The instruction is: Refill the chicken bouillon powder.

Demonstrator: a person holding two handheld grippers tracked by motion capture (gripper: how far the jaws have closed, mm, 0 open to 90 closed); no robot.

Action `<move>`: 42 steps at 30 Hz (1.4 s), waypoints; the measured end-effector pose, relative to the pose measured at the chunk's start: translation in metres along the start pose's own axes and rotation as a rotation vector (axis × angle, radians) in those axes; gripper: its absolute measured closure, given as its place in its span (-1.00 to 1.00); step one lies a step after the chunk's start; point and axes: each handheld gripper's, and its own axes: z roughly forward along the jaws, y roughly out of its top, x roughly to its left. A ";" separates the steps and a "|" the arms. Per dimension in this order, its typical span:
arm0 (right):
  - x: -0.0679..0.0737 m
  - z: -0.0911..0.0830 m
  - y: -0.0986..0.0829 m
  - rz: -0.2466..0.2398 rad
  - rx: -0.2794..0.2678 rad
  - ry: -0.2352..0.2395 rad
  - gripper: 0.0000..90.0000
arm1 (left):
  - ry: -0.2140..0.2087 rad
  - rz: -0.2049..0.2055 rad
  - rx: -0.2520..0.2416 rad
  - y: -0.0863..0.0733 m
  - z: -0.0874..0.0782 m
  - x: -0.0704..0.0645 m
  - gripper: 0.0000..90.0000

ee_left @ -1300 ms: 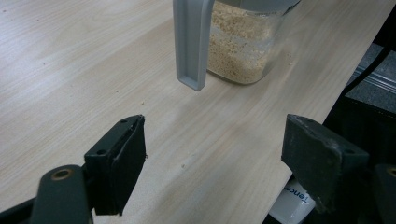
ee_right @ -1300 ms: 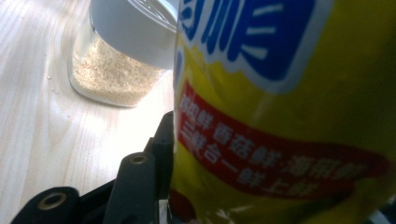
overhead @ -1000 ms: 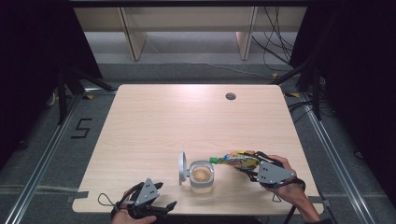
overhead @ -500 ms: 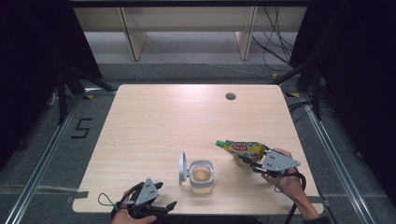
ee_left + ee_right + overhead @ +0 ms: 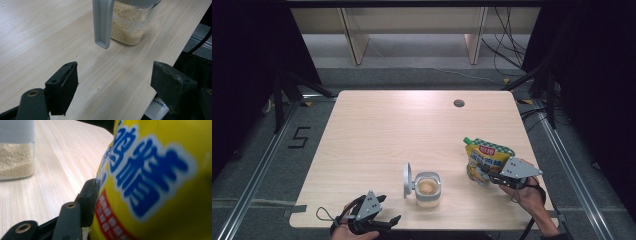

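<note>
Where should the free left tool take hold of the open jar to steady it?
Grip the jar across its clear body below the grey rim, coming in from its near left, where the left tool already waits with jaws wide. The flipped-up lid stands on the jar's left edge, so keep low under it. The walls look flat, which likely suits parallel jaws.

- The left gripper (image 5: 384,224) is black, topped by a grey three-cornered plate, with a thin black cable looping off at 9 o'clock.
- Its jaws are blocky, matte black, with a brass-ringed pivot hole.
- The right gripper (image 5: 493,176) carries the same grey plate; a black strap wraps the wrist.
</note>
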 end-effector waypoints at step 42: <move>0.036 -0.062 -0.004 0.322 0.221 -0.148 -0.30 | 0.011 -0.017 -0.011 -0.001 0.000 0.002 -0.52</move>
